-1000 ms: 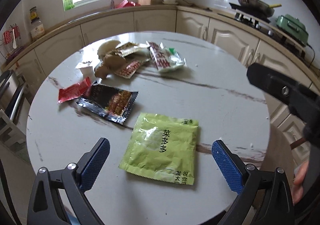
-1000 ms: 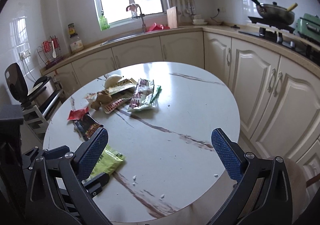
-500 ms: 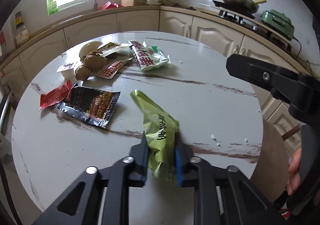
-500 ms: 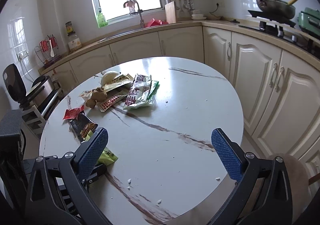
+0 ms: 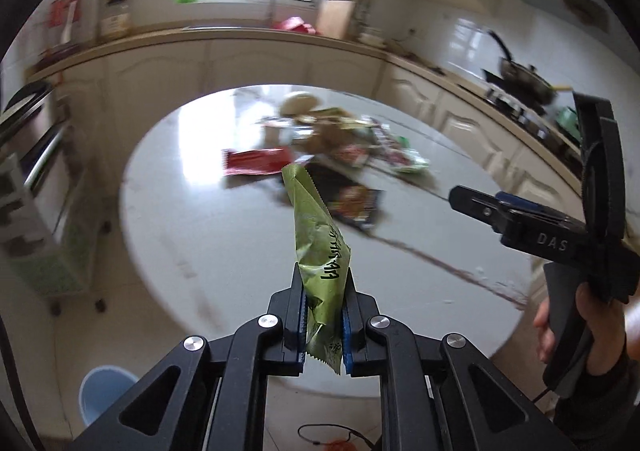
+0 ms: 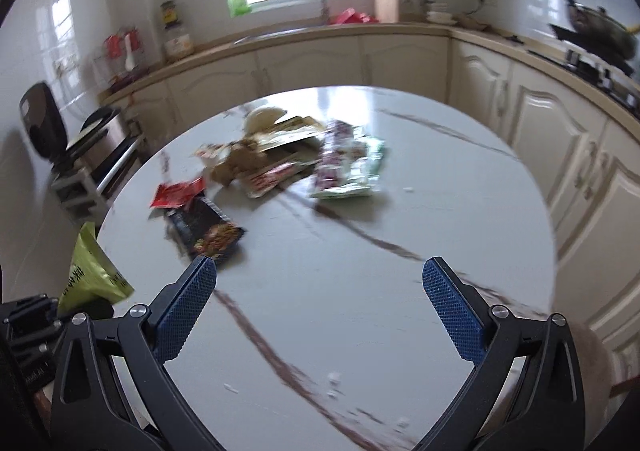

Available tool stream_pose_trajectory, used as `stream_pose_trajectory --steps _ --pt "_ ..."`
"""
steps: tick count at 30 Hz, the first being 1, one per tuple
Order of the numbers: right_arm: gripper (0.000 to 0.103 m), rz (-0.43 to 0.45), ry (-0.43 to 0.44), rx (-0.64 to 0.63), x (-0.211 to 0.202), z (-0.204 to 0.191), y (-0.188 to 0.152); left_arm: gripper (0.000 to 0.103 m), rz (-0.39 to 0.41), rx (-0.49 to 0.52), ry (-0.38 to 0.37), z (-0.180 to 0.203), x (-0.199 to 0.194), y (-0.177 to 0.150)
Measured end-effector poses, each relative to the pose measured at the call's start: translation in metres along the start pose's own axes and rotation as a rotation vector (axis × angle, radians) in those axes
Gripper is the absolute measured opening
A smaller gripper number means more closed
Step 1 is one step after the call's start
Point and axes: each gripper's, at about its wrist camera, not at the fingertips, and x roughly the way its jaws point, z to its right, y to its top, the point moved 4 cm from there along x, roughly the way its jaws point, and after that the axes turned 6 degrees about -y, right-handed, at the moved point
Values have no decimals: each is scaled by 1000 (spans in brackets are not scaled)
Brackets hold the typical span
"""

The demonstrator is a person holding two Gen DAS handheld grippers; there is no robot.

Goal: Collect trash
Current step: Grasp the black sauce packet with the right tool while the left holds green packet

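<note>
The left hand-held gripper (image 5: 323, 325) is clamped on a crumpled green packet (image 5: 320, 251) lifted clear of the round marble table (image 6: 360, 291), while the right hand-held gripper (image 6: 320, 307) hangs with jaws wide apart and empty above the table, short of the remaining wrappers (image 6: 280, 167).

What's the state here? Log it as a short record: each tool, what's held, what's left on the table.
left tool: shut on the green packet, lifted clear of the table
right tool: open, empty, over the table's near part
table: round, white marble pattern
left on table: black packet, red packet, pile of wrappers farther back
on floor: blue bucket, lower left in the left wrist view
</note>
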Motion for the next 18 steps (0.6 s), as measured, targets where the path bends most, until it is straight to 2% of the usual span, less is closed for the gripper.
stream_pose_trajectory --steps 5,10,14,16,18 --pt "103 -97 123 -127 38 -51 14 10 18 -65 58 -42 -19 -7" --pt "100 -172 159 -231 76 -81 25 10 45 -93 76 -64 -39 -14" --pt "78 -214 204 -242 99 -90 31 10 59 -108 84 -69 -59 -21" --pt "73 -214 197 -265 106 -93 34 10 62 -119 90 -72 -70 -26" --pt "60 -217 196 -288 109 -96 37 10 65 -125 91 -75 -77 -29"
